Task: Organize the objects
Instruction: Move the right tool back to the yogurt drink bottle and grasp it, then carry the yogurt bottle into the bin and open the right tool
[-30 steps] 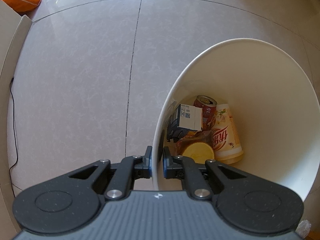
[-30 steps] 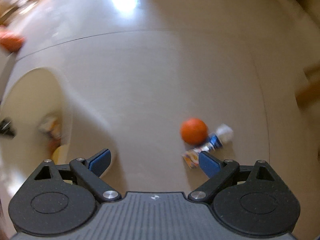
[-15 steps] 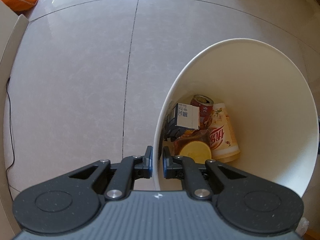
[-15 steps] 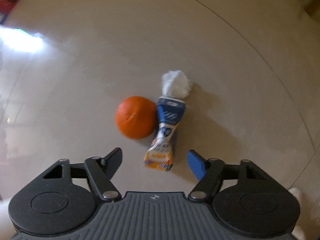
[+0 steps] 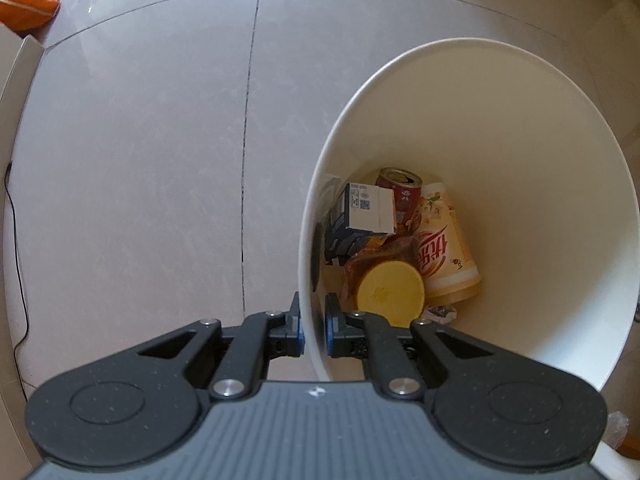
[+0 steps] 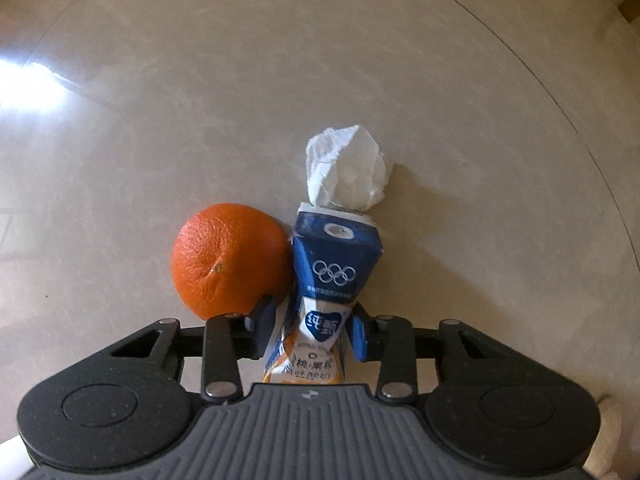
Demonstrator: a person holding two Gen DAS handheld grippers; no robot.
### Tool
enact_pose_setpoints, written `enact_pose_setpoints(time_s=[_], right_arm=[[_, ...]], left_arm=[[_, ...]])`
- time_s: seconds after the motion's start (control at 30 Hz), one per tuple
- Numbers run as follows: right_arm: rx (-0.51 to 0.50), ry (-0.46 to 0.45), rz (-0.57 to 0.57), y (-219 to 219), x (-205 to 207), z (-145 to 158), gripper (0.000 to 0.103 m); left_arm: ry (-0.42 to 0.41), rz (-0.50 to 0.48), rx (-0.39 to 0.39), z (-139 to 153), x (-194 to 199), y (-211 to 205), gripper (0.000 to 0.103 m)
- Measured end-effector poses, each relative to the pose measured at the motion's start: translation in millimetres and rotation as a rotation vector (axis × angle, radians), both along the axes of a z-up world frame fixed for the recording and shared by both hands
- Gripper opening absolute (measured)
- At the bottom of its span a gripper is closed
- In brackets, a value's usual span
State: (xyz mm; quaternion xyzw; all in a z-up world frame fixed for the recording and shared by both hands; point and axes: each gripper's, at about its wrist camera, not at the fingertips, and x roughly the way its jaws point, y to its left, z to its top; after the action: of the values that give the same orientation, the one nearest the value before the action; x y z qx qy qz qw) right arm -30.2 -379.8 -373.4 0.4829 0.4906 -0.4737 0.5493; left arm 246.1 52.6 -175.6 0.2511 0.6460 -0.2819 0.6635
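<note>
While the right gripper (image 6: pixel 312 330) points down at the floor (image 6: pixel 200 100), its jaws are closing around a crumpled drink carton (image 6: pixel 326 300) that lies between them at the lower centre of the right wrist view. The fingers (image 6: pixel 262 330) stand at either side of the carton's pinched white and orange lower part; the frames do not settle whether the pads press on it. The carton's blue upper part, with five rings and a round hole, reaches up the frame beyond the fingertips. Just left of it, touching its blue side, sits an orange (image 6: pixel 230 264), whose lower edge lies behind the left finger. Past the carton's top end, at the centre of the frame, a crumpled white tissue (image 6: pixel 346 170) rests against it.

In the left wrist view, the left gripper (image 5: pixel 314 330) is clamped narrow on the rim of a white bin (image 5: pixel 520 160), one finger outside the wall and one inside, at the lower centre. Down in the bin, nearest the gripper, lies a jar with a yellow lid (image 5: pixel 390 290), then a pale paper cup (image 5: pixel 444 248) on its side, a white and blue box (image 5: pixel 368 212), and farthest a red can (image 5: pixel 402 190). An orange cushion (image 5: pixel 28 6) shows at the upper left, and a black cable (image 5: pixel 18 248) runs along the left edge.
</note>
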Motion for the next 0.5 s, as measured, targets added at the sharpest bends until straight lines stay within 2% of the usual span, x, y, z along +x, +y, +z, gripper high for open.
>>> enact_pose_setpoints(time_s=[0.07, 0.1, 0.2, 0.5], right_arm=[[-0.004, -0.001, 0.018, 1, 1, 1, 0.041], [-0.003, -0.005, 0.018, 2, 1, 1, 0.036], [-0.007, 0.013, 0.027, 4, 1, 3, 0.031], [-0.026, 0.061, 0.134, 15, 14, 10, 0.029]], left_arm=[[-0.004, 0.016, -0.007, 0, 0, 1, 0.007], [-0.010, 0.020, -0.010, 1, 0, 2, 0.007], [-0.022, 0.025, -0.023, 6, 2, 2, 0.006], [-0.011, 0.050, -0.021, 7, 6, 3, 0.005]])
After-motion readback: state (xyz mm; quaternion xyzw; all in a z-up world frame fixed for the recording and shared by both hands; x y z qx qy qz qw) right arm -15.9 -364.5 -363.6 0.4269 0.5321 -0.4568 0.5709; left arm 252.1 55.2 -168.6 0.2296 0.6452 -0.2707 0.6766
